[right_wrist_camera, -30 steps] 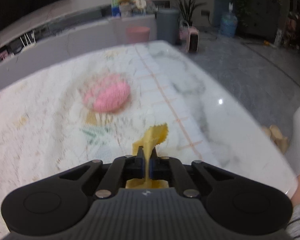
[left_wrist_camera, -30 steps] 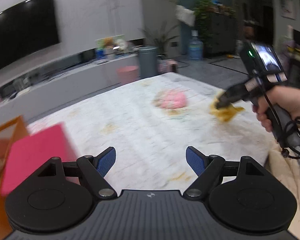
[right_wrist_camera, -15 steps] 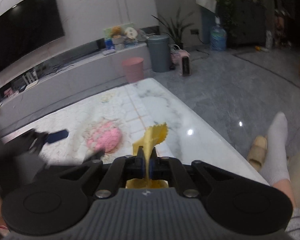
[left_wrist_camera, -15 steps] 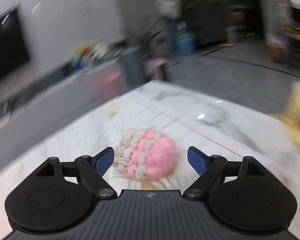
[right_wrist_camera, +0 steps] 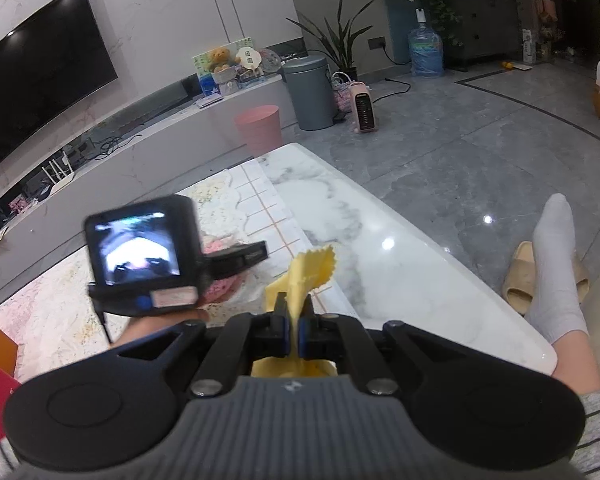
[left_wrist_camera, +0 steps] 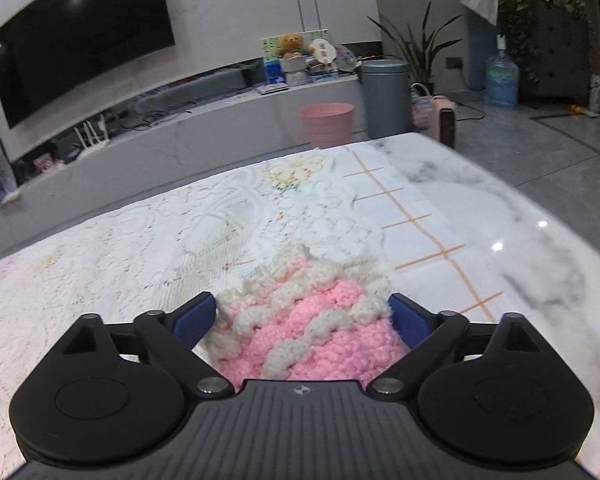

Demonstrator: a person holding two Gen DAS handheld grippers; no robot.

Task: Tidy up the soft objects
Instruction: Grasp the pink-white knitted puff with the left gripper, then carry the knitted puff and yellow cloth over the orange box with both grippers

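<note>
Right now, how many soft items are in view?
2. A pink knit piece lies on the table between the opening left jaws, not gripped. A yellow cloth is clamped in the right jaws. Others may be out of frame.

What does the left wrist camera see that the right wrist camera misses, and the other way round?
Only the left wrist view shows the pink and cream knitted piece up close, lying on the lace cloth between the opening jaws of the left tool. Only the right wrist view shows the right tool shut on a yellow cloth, and a socked foot. Both show the television, pink bin and grey bin.
</note>
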